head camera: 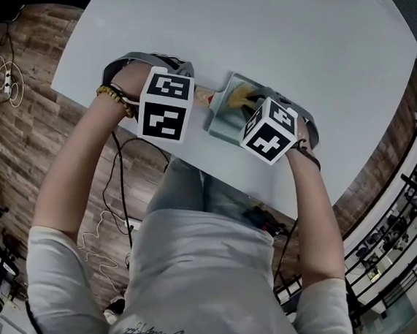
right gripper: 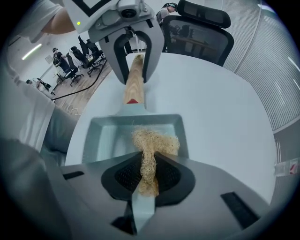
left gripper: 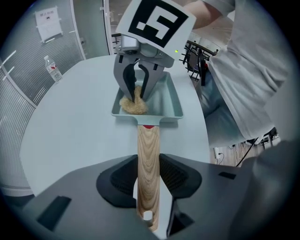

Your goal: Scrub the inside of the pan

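A pale blue-grey rectangular pan (left gripper: 165,99) (right gripper: 108,136) (head camera: 221,112) lies on the table, and its light wooden handle (left gripper: 148,164) (right gripper: 134,79) (head camera: 203,96) points toward my left side. My left gripper (left gripper: 149,185) (head camera: 168,85) is shut on that handle, pads pressing both sides. My right gripper (right gripper: 149,176) (head camera: 261,113) is shut on a tan fibrous scrubber (right gripper: 152,147) (left gripper: 133,104) (head camera: 239,96). The scrubber's loose end rests on the pan's floor, by the wall on the left in the left gripper view. Both marker cubes hide the jaws in the head view.
The pan sits near the front edge of a pale grey table (head camera: 279,44). A water bottle (left gripper: 54,69) stands far off on the table. A black office chair (right gripper: 201,26) is behind the far side. Wood floor and cables (head camera: 11,85) lie beside the table.
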The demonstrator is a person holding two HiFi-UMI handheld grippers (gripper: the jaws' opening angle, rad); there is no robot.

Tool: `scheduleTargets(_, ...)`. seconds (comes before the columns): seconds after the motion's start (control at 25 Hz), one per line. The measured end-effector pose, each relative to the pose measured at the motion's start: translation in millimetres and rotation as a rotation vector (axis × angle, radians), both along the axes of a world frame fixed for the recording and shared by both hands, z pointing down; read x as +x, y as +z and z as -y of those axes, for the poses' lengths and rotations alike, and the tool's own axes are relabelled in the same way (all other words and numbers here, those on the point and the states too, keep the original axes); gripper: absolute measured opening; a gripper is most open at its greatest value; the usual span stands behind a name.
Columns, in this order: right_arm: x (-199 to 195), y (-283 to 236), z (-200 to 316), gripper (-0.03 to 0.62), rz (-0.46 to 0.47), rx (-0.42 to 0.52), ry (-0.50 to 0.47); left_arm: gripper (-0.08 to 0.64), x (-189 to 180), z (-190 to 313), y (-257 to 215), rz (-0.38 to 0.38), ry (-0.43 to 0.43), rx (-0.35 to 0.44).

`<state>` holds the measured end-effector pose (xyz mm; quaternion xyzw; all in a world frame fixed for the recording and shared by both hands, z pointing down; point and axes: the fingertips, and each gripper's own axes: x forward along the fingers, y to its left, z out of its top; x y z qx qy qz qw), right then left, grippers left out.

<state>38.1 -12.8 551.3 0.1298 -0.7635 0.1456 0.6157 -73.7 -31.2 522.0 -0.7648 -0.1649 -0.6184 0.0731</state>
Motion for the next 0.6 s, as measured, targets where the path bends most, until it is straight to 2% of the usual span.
scheduleTargets(0.36, 1, -1, 10, 0.069, -0.016, 0.031, 0.012, 0.152, -1, -1, -1, -0.004, -0.018, -0.009)
scheduleTargets(0.6, -6, -2, -17, 0.069, -0.010, 0.007, 0.001, 0.152, -2, -1, -1, 0.010, -0.029, -0.015)
